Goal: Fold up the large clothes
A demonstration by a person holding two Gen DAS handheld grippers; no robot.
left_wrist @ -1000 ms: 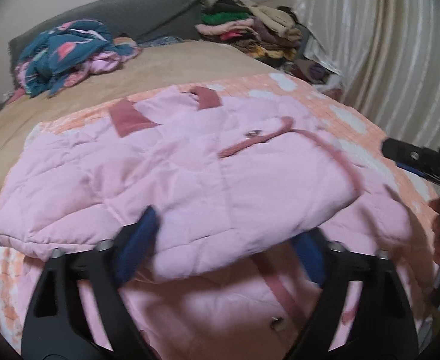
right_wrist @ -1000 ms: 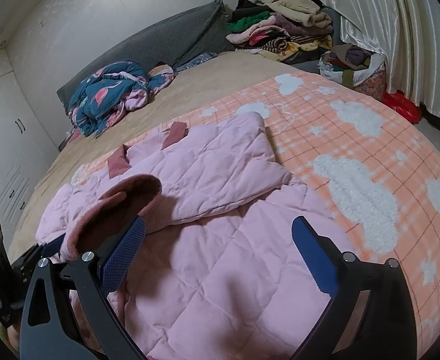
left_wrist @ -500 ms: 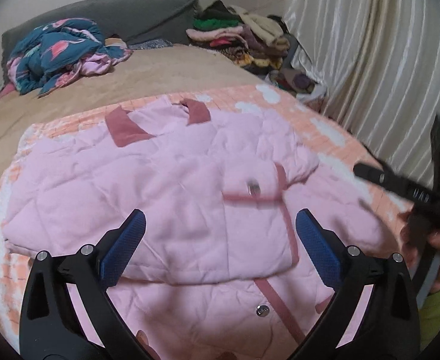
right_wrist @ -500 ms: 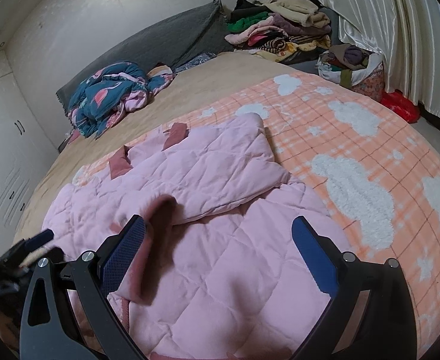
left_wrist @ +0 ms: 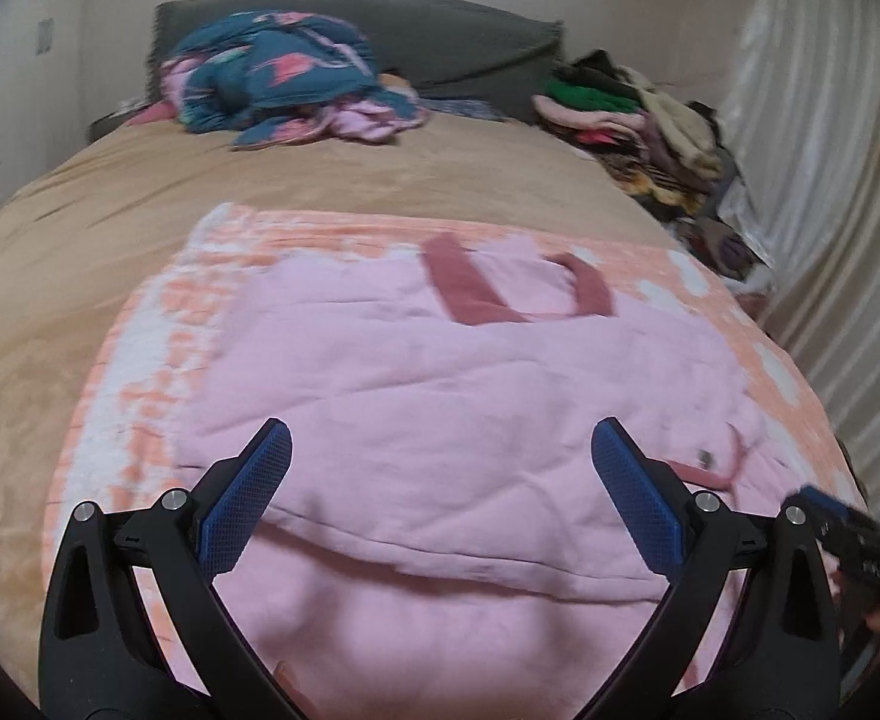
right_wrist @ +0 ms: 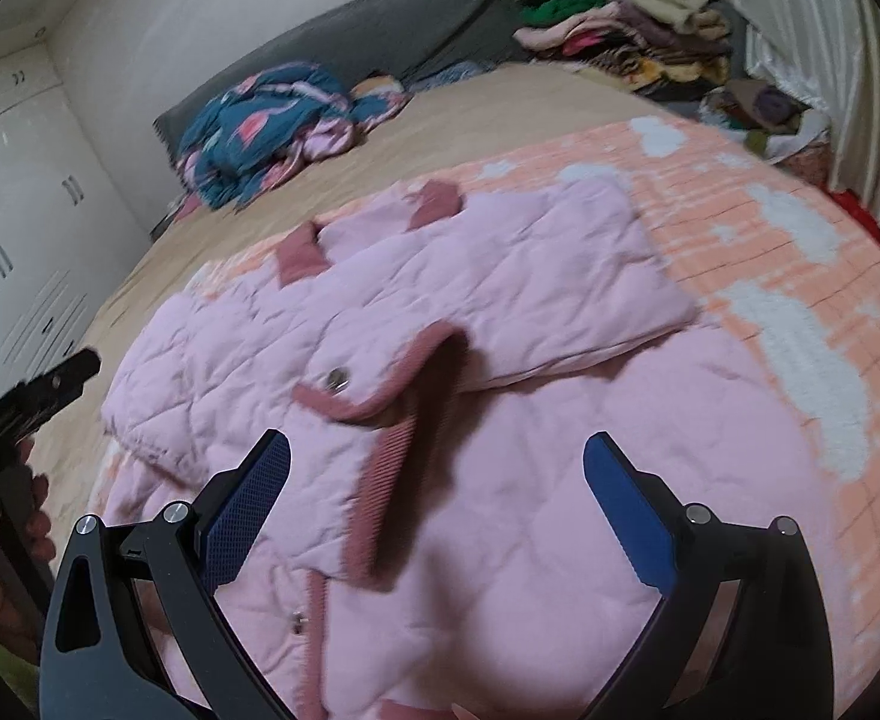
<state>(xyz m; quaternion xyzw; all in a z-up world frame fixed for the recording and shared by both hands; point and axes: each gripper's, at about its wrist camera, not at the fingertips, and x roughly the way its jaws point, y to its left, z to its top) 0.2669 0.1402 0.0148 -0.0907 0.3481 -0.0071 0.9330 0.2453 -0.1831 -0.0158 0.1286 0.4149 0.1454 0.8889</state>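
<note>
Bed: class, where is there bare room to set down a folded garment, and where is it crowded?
Free: the tan sheet between the pink jacket and the teal bundle, and the orange blanket on the jacket's curtain side. Crowded: the headboard corner with the clothes pile.

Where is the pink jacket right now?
In both views the pink jacket lies spread on the peach cloud blanket at the near end of the bed, sleeves folded in, collar toward the teal bundle.
</note>
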